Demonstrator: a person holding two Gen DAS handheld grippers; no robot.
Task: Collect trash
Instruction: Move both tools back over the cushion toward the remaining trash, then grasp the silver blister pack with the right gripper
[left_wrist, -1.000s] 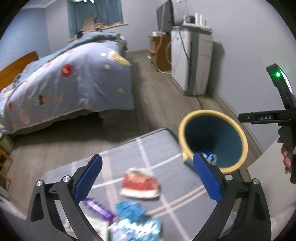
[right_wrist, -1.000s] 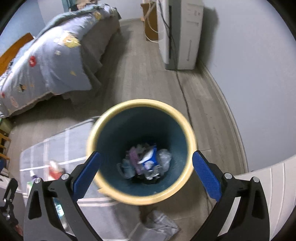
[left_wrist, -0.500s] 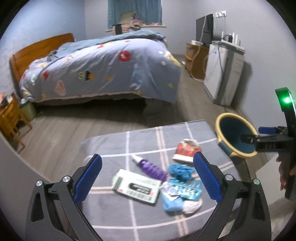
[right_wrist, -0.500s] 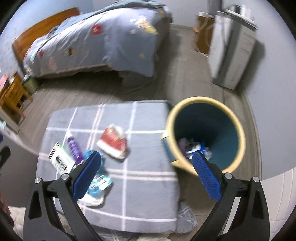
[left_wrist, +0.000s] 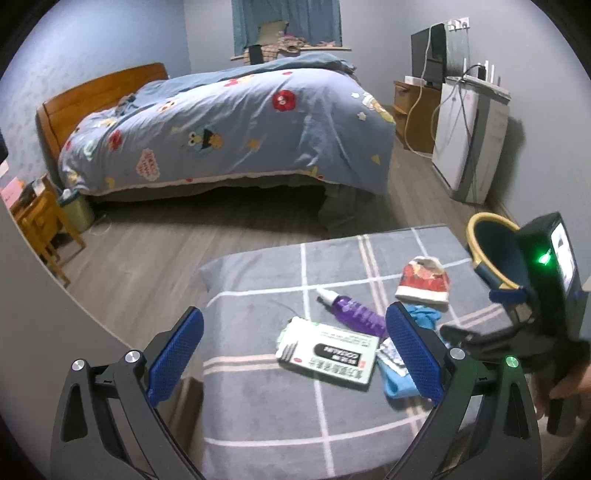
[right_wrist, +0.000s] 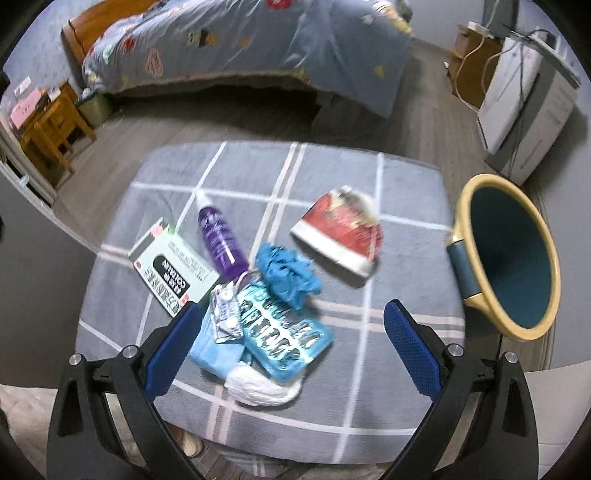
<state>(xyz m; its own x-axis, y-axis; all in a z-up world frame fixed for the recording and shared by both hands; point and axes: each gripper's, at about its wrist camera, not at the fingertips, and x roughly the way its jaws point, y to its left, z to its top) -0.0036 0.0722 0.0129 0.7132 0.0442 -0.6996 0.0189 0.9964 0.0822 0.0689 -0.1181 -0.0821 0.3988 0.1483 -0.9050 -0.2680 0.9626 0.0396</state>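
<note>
Swung away from the bin (right_wrist: 506, 254), the right gripper (right_wrist: 291, 347) now hangs, jaws spread and empty, above the teal blister pack (right_wrist: 284, 332). Its long axis runs near-right to far-left; the left gripper (left_wrist: 295, 354), also released, sits farther off.

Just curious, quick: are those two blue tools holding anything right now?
Left tool: open, holding nothing.
Right tool: open, holding nothing, above the trash on the cushion.

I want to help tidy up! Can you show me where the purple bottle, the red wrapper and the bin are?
purple bottle (right_wrist: 221, 243): right wrist view, middle of its body.
red wrapper (right_wrist: 341, 232): right wrist view, centre of its red face.
bin (right_wrist: 466, 199): right wrist view, upper left of its yellow rim.
</note>
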